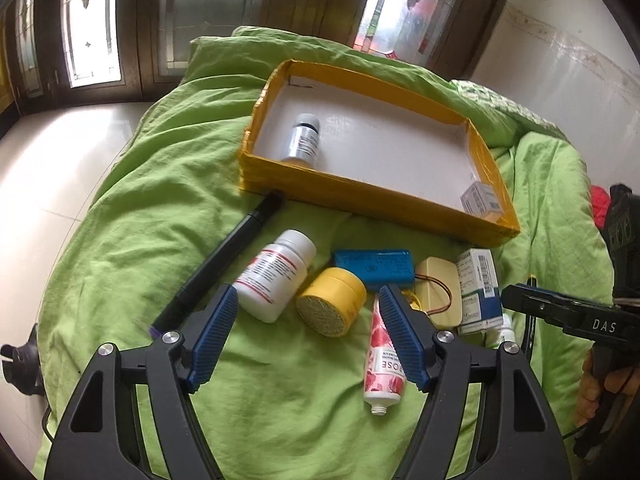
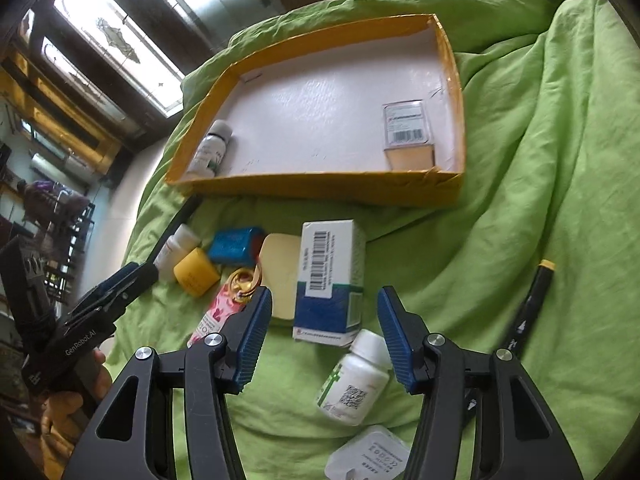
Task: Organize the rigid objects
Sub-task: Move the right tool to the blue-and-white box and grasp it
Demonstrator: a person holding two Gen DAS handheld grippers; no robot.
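A yellow-walled tray (image 1: 360, 196) lies on the green bedspread and holds a small silver bottle (image 1: 304, 140) and a small box (image 1: 480, 198). In front of it lie a white pill bottle (image 1: 272, 280), a yellow jar (image 1: 332, 304), a blue case (image 1: 372, 268), a rose cream tube (image 1: 382, 364) and a blue-and-white carton (image 2: 332, 280). My left gripper (image 1: 308, 292) hovers open over the jar, holding nothing. My right gripper (image 2: 325, 292) stands open above the carton's near end, with its pads clear of the carton. A white green-label bottle (image 2: 356, 376) lies just below its right finger.
A long black marker (image 1: 224, 264) lies left of the pile, its tip at the tray wall. A beige pad (image 1: 436, 280) with wires sits beside the carton. A yellow-capped black pen (image 2: 528, 304) lies at the right, and a blister pack (image 2: 368, 456) lies nearest. Windows stand behind the bed.
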